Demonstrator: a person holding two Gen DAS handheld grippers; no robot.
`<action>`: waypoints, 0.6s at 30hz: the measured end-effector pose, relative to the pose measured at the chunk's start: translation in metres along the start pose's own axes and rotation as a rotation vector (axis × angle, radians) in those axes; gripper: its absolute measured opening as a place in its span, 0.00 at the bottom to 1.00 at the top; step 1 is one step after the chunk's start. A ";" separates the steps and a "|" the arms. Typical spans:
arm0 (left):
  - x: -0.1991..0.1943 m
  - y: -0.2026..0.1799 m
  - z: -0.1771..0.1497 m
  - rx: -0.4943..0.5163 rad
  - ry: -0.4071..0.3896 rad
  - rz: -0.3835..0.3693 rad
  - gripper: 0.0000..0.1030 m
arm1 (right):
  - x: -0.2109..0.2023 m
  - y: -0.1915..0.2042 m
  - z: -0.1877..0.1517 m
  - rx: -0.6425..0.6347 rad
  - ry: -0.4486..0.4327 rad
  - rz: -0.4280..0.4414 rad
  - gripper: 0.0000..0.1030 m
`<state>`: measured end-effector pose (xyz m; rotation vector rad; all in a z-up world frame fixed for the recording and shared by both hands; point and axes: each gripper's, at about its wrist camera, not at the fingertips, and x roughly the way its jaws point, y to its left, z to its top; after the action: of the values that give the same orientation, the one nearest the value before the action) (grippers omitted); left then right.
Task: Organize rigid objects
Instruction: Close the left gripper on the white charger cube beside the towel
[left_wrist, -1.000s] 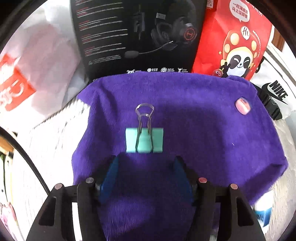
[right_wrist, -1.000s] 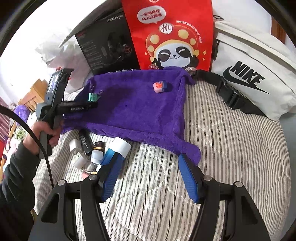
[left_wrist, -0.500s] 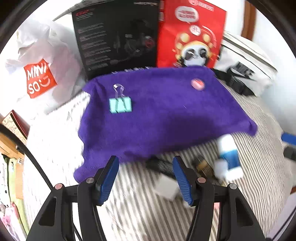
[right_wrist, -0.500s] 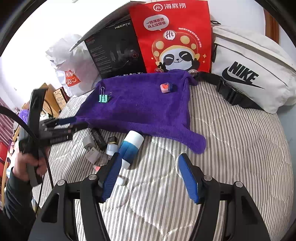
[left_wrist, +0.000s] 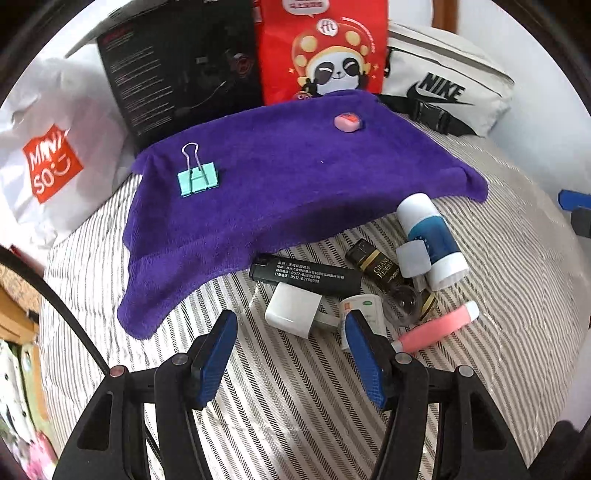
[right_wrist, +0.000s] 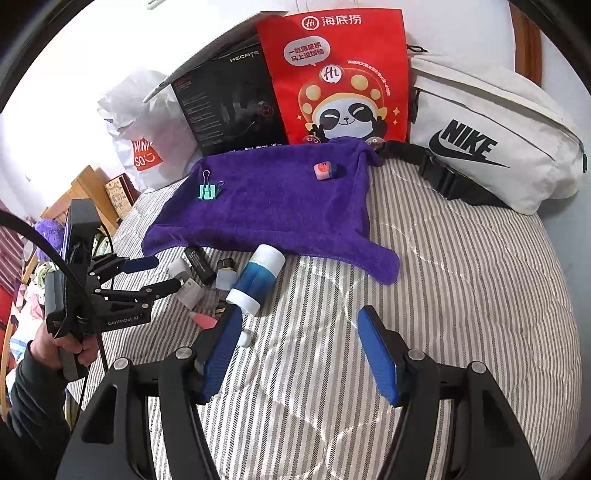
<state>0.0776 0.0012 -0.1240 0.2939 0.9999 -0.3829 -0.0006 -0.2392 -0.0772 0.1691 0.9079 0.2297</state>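
The left gripper is hovering with its jaws spread wide and gripping nothing, just over a white charger lying on the striped bed. The right gripper is likewise hanging released and empty over the bed, its left finger sitting close to the white end of a blue bottle.

Taking the purple towel as the landmark, a cluster of small things is lying just off its near edge. A black lighter is resting with one end touching the towel's edge and its other end overlapping the charger. Beside it, further from the towel, a small dark bottle with a gold label is lying on its side, and the blue bottle is lying tilted with its white cap nearly touching the towel's corner. A pink tube is lying farthest from the towel in this group, near the left gripper's right finger.

On the towel itself, a teal binder clip is sitting near its left side, and a small pink eraser is sitting near its far right corner, well apart from the clip.

Behind the towel, a black box, a red panda bag and a white waist bag are standing in a row, with a white shopping bag off the towel's left side.

In the right wrist view, the person's left hand is gripping the left gripper's handle, off the towel's near left corner.
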 end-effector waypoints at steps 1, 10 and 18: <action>0.000 -0.001 0.001 0.004 0.000 -0.006 0.57 | 0.000 0.000 -0.001 0.000 0.002 -0.001 0.62; 0.002 0.001 -0.001 0.079 0.016 -0.016 0.58 | 0.002 -0.003 -0.003 -0.004 0.018 -0.010 0.63; 0.011 -0.013 -0.002 0.127 0.000 -0.018 0.58 | 0.008 -0.001 -0.004 -0.006 0.036 -0.015 0.63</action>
<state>0.0756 -0.0120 -0.1350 0.3996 0.9809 -0.4636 0.0014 -0.2382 -0.0860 0.1529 0.9439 0.2226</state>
